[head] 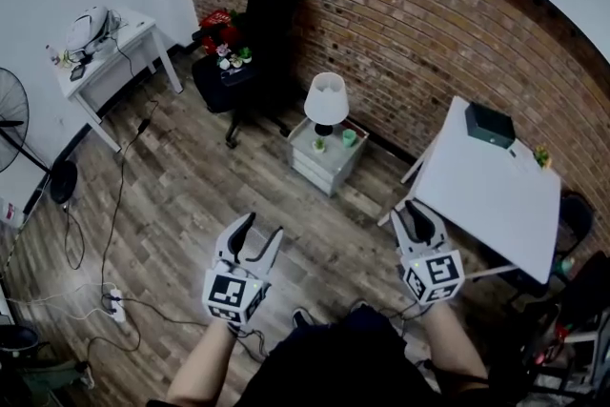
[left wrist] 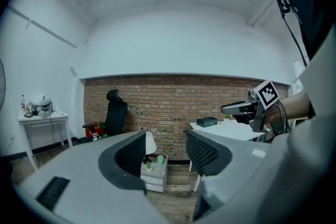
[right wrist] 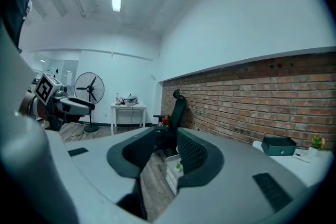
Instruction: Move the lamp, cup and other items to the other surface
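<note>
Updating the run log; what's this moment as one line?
left claw open, empty | right claw open, empty | lamp and cup on small cabinet, untouched

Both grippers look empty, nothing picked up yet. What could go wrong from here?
1. The lamp, green cup and small plant crowd the cabinet top; grabbing one may well tip a neighbour.
2. The lamp's wide shade sits over a small dark base, so a low grip might let it swing.
3. Cables trail over the floor beside the person: a possible trip while carrying to the white table.
</note>
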